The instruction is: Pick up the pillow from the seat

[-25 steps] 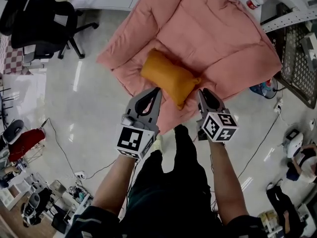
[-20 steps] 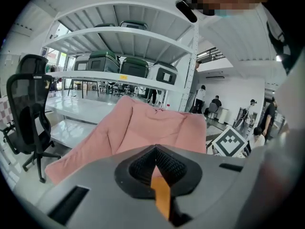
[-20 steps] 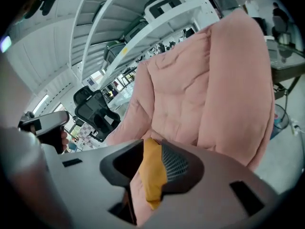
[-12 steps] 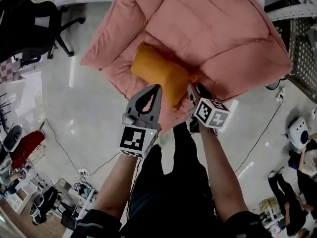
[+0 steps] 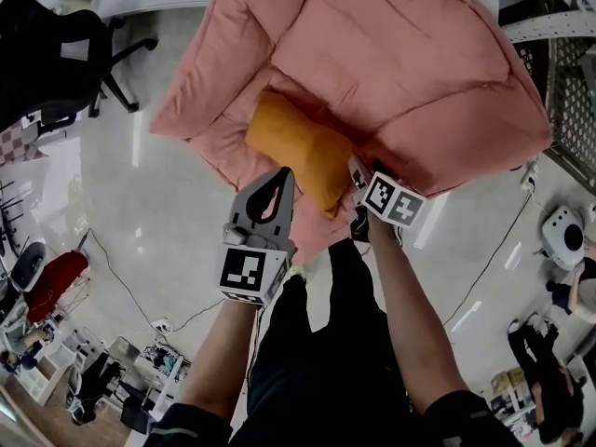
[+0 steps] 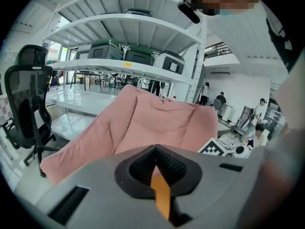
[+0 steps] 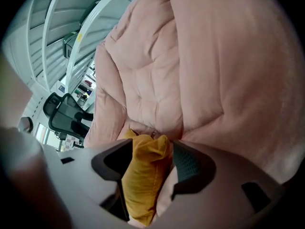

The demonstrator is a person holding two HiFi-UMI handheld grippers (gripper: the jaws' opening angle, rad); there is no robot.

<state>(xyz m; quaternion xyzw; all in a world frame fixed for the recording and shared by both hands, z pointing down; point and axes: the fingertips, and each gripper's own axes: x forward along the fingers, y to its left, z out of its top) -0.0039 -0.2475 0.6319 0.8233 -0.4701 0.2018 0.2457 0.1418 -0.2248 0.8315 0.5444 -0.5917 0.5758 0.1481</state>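
Your right gripper (image 5: 359, 168) is opening wide around the orange pillow (image 5: 296, 145) corner, mid-frame on the pink seat (image 5: 419, 54); left gripper (image 5: 284, 173) is closed up.

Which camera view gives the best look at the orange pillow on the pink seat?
The head view: nearly the whole orange pillow shows there, on the pink seat. The right gripper view shows only one end, between the opening jaws of the right gripper. The left gripper view shows just an orange sliver past the shut left gripper.

Grey left hand-held gripper (image 5: 285, 173), black-and-white marker cube (image 5: 244, 274)
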